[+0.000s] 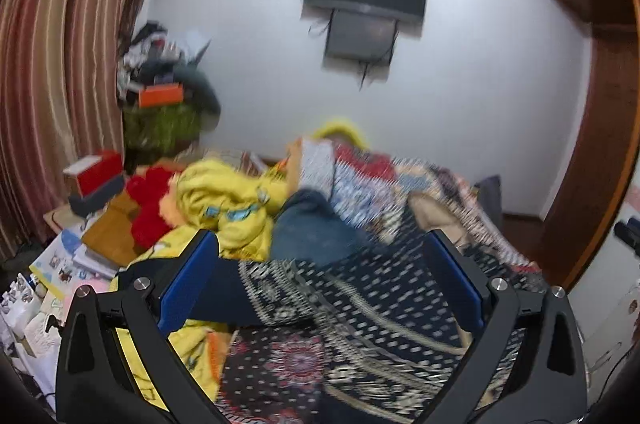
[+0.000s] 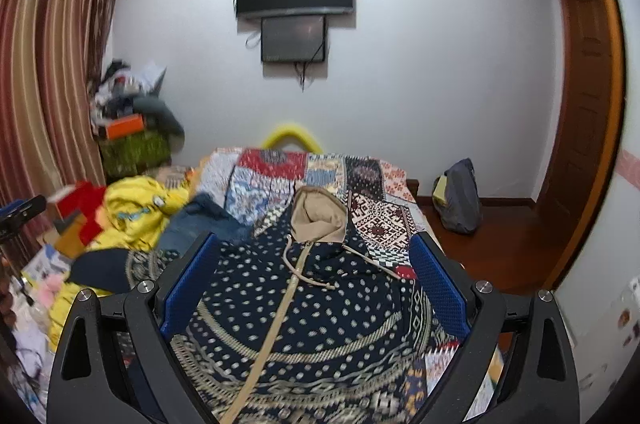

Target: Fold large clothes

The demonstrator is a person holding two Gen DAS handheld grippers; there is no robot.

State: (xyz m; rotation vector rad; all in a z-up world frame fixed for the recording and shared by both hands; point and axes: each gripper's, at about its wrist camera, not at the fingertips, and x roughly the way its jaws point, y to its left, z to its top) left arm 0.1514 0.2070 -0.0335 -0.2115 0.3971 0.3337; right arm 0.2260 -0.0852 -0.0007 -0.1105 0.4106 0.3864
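Observation:
A navy patterned zip hoodie (image 2: 304, 304) with a tan-lined hood (image 2: 318, 214) lies spread front-up on the bed. Its left sleeve (image 2: 104, 266) reaches out to the left. My right gripper (image 2: 314, 266) is open above the hoodie's chest, holding nothing. In the left wrist view the same hoodie (image 1: 340, 320) fills the lower frame, blurred. My left gripper (image 1: 320, 258) is open over its sleeve side, holding nothing.
A patchwork quilt (image 2: 360, 180) covers the bed. A yellow garment (image 2: 136, 212), blue jeans (image 2: 200, 224) and red cloth (image 2: 90, 208) are heaped at the bed's left. Boxes and papers (image 1: 80, 248) lie left. A grey bag (image 2: 460, 200) sits on the floor at right.

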